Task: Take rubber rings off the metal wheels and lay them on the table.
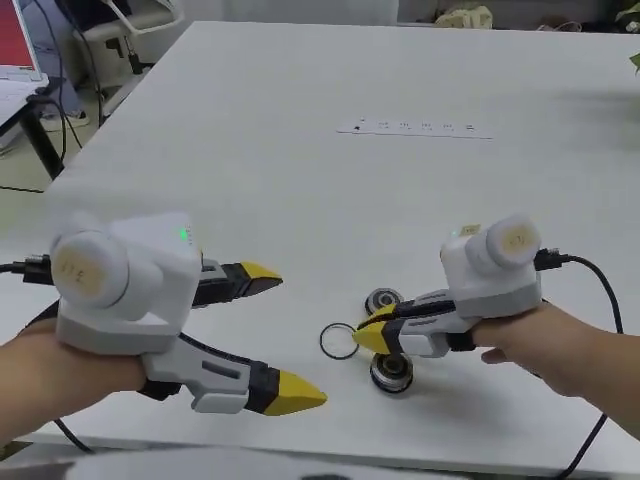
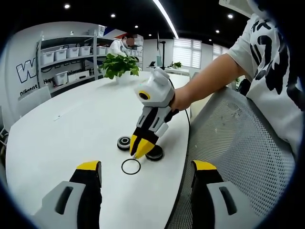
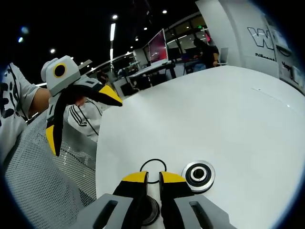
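A loose black rubber ring (image 1: 338, 341) (image 2: 131, 166) (image 3: 153, 168) lies flat on the white table (image 1: 300, 180). Two metal wheels stand beside it: the far one (image 1: 383, 300) (image 2: 124, 142) (image 3: 199, 174) with a dark rim, and the near one (image 1: 391, 372) (image 2: 155, 153) (image 3: 150, 211). My right gripper (image 1: 372, 335) (image 2: 138, 149) (image 3: 152, 180) hovers over the near wheel, its yellow tips together just short of the ring, with nothing held. My left gripper (image 1: 285, 332) (image 2: 146, 167) (image 3: 83, 121) stands wide open and empty to the left, pointing at the ring.
The table's front edge (image 1: 400, 462) runs close under both grippers. A recessed socket strip (image 1: 415, 127) sits far back. A potted plant (image 2: 118, 64) stands at the table's far end. A mesh chair (image 2: 238, 143) is beside the table.
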### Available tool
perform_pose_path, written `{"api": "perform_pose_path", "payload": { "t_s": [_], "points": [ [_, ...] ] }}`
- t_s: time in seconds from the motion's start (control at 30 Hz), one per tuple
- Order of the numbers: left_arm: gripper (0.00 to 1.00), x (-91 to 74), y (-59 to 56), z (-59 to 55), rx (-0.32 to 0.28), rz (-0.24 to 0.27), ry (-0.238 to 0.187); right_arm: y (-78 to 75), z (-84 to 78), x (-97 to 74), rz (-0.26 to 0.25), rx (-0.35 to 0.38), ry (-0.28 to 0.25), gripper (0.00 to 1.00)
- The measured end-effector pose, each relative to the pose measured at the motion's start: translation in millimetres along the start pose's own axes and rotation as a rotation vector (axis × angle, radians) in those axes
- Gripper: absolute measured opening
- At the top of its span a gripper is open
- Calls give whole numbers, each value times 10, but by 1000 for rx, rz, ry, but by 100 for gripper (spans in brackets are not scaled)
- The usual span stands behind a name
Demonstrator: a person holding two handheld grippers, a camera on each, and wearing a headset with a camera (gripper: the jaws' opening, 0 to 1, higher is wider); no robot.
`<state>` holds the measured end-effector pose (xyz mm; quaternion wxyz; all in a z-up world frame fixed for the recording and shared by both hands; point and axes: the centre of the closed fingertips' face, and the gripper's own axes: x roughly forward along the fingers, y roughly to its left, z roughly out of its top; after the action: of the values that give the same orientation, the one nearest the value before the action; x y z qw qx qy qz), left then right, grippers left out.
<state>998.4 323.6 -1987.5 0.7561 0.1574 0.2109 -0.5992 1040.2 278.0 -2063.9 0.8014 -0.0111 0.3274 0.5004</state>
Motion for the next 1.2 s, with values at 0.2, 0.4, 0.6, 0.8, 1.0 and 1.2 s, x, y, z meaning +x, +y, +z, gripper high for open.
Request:
{"api": "perform_pose_path", "payload": {
  "t_s": [0.2,0.4,0.6,0.8,1.0,1.2],
  "points": [
    [74,21,-31,29,2,-13,-2,20,79,-76,-4,1,-31,13],
    [73,36,-43,44,10,-24,6,50,169,-176,-3,4,-71,16],
    [72,75,-64,86,14,-41,9,64,207,-301,-4,-4,-91,18],
    [72,137,-88,117,30,-61,16,51,193,-430,-13,4,-105,20],
    [71,192,-82,138,42,-69,23,42,166,-580,-18,10,-124,21],
    [69,261,-78,166,41,-80,24,50,101,-681,-32,12,-124,22]
  ]
}}
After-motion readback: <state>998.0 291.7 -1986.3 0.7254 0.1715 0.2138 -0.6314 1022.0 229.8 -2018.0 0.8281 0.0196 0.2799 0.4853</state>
